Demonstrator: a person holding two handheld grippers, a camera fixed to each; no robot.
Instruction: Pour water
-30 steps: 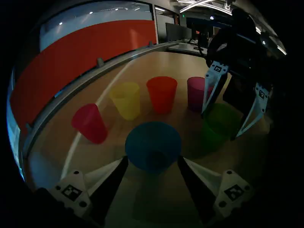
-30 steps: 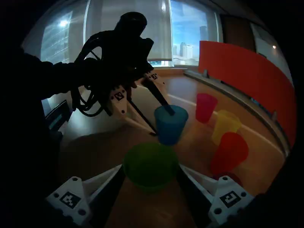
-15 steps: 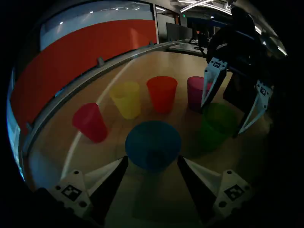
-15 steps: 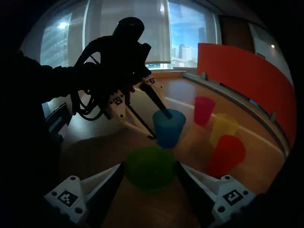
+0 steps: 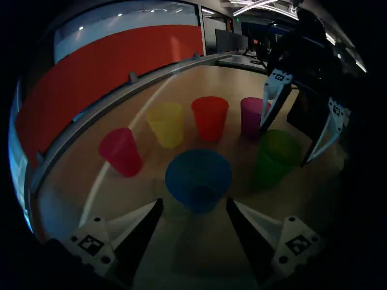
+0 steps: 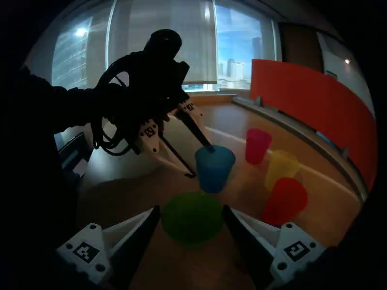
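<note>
Upright cups, each between open jaws.
Your left gripper (image 5: 192,202) straddles the blue plastic cup (image 5: 198,175), your right gripper (image 6: 189,209) the green plastic cup (image 6: 192,218); both cups stand straight ahead on the wooden table (image 5: 208,79), neither visibly squeezed.

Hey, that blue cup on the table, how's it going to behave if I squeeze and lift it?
The blue cup looks like thin translucent plastic: probably light, and may flex under a hard squeeze. It narrows towards its base, so a nudge near the rim could tip it.
</note>
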